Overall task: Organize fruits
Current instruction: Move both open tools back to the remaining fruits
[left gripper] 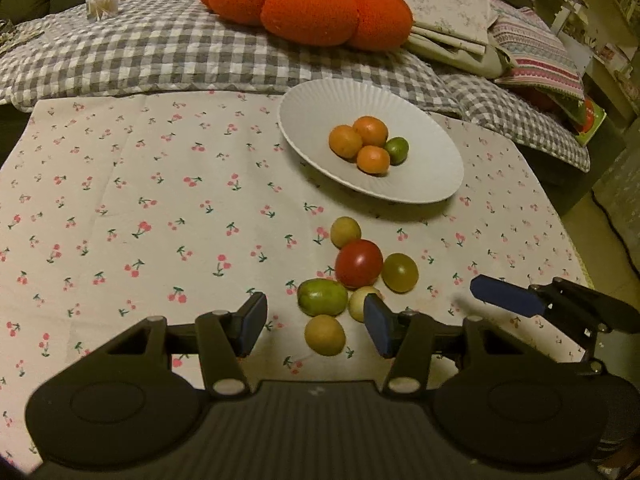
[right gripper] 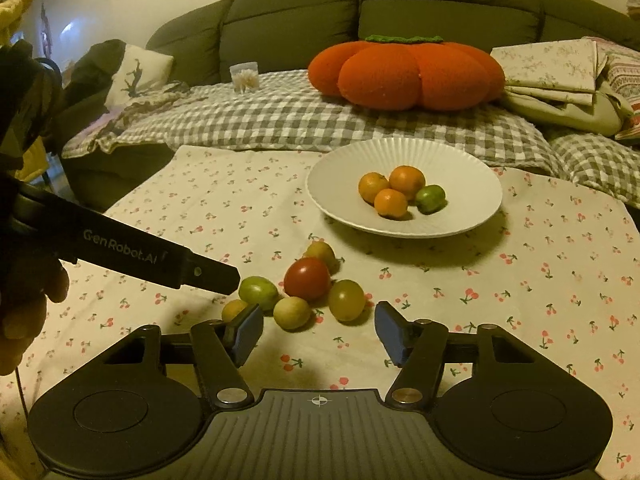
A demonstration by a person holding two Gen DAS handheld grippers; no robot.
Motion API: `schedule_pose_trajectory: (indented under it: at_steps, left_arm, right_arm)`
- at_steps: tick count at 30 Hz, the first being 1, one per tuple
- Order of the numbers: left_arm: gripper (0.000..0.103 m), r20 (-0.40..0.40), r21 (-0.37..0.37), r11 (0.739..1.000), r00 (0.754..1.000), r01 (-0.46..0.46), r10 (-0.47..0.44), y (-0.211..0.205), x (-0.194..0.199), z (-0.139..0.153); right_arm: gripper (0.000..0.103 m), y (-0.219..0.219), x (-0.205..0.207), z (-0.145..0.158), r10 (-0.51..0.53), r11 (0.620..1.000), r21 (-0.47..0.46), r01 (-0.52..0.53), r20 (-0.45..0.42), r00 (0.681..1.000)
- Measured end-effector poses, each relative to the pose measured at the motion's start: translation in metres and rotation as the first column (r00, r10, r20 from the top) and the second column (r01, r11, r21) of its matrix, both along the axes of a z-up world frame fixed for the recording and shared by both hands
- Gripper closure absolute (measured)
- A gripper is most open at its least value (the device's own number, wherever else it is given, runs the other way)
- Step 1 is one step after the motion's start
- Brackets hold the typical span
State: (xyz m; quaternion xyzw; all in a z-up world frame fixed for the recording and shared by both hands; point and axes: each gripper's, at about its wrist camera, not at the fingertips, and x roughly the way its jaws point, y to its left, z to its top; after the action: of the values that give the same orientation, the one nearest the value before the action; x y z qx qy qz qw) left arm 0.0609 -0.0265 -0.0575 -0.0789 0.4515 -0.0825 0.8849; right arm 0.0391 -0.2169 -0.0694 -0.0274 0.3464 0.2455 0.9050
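Observation:
A white ribbed plate (left gripper: pixel 320 112) (right gripper: pixel 460 160) holds three small oranges (left gripper: pixel 370 136) (right gripper: pixel 406 180) and one green fruit (left gripper: pixel 397 151) (right gripper: pixel 431 198). On the cherry-print cloth in front of it lies a cluster: a red tomato (left gripper: pixel 359 263) (right gripper: pixel 307 279), a green fruit (left gripper: pixel 322 297) (right gripper: pixel 258 293), and several yellow-green fruits (left gripper: pixel 325 335) (right gripper: pixel 346 300). My left gripper (left gripper: pixel 316 326) is open, its fingers either side of the nearest fruits. My right gripper (right gripper: pixel 319 332) is open and empty, just short of the cluster.
The right gripper's finger (left gripper: pixel 506 294) shows at the right of the left wrist view; the left gripper's finger (right gripper: pixel 216 278) reaches in beside the cluster. A big orange pumpkin cushion (right gripper: pixel 404 74), checked blanket (right gripper: pixel 280 120) and folded linens (right gripper: pixel 552 72) lie on the sofa behind.

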Motion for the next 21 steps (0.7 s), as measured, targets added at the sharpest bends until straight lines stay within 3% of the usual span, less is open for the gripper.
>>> schedule_pose_trajectory:
  at_steps: [7, 21]
  left_arm:
    - [0.054, -0.006, -0.004, 1.000, 1.000, 0.001, -0.002, -0.005, 0.009, -0.010]
    - [0.067, -0.021, -0.037, 0.999, 1.000, -0.002, 0.002, -0.007, 0.021, -0.029]
  right_arm:
    - [0.053, 0.000, 0.001, -0.005, 0.007, 1.000, -0.014, -0.007, -0.008, 1.000]
    - [0.054, 0.000, 0.015, -0.013, -0.008, 0.999, -0.038, 0.007, -0.012, 1.000]
